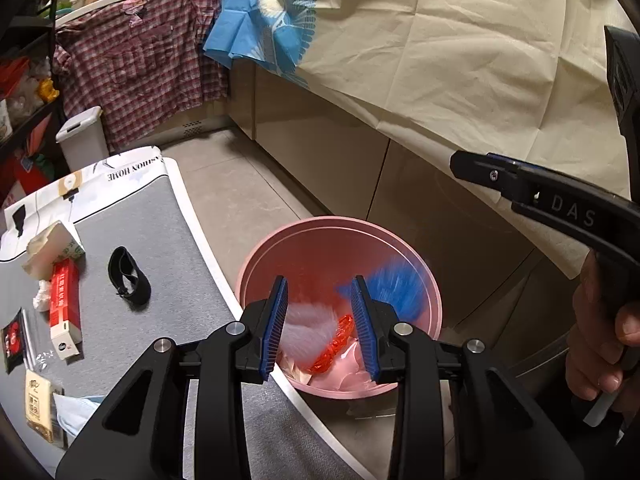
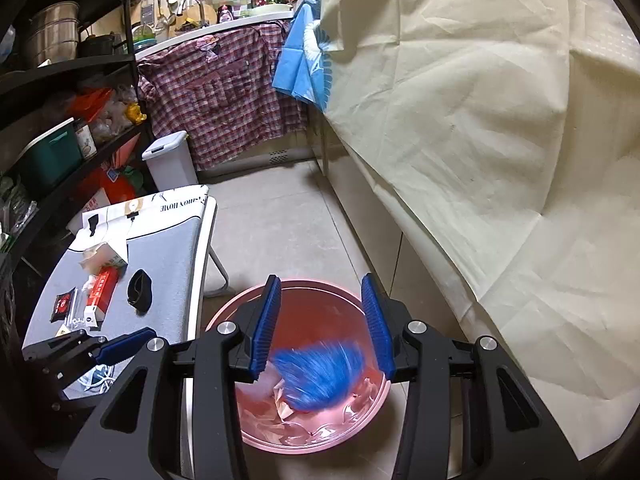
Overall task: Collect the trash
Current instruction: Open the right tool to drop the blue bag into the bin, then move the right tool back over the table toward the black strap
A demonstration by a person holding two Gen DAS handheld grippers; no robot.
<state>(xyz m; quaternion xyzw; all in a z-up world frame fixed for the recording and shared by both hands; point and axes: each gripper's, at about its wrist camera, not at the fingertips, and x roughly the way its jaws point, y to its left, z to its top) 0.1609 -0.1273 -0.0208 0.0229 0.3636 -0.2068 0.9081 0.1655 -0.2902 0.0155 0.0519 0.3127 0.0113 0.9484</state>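
1. The left claw (image 1: pixel 320 320) and the right claw (image 2: pixel 325 324) both hover over the pink bin (image 2: pixel 224 320), jaws spread apart, gripping nothing.
2. A blurred blue wrapper (image 2: pixel 320 376) sits inside the bin among pale scraps.
3. A red box (image 1: pixel 64 312) lies on the grey counter (image 1: pixel 160 220).

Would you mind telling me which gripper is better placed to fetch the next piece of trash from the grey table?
Probably the left gripper: it hangs open at the grey table edge, nearer the red box. The right gripper, also open, sits over the pink bin, further away.
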